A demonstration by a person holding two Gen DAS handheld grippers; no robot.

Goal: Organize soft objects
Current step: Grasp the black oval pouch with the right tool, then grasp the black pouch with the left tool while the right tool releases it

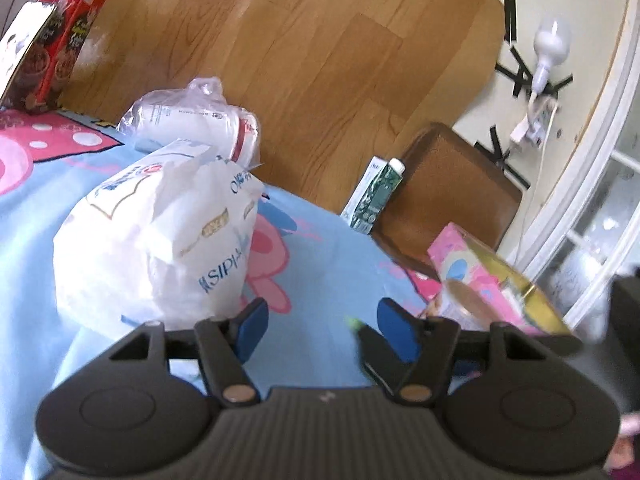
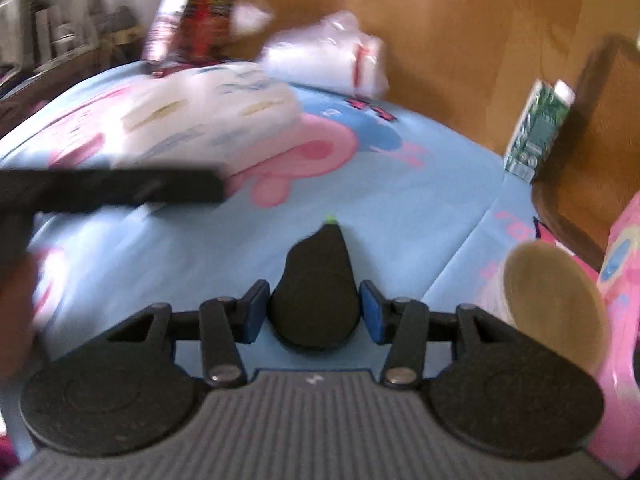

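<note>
A dark eggplant-shaped soft toy with a green tip sits clamped between the right gripper's 2 blue pads above the blue cartoon sheet, while left of it the left gripper gapes empty beside a white bag reading "SIP".

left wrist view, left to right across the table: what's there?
Red cereal boxes → white paper bag → green-and-white carton → pink box. The clear plastic pack sits behind the paper bag and overlaps it, so it is left out.
</note>
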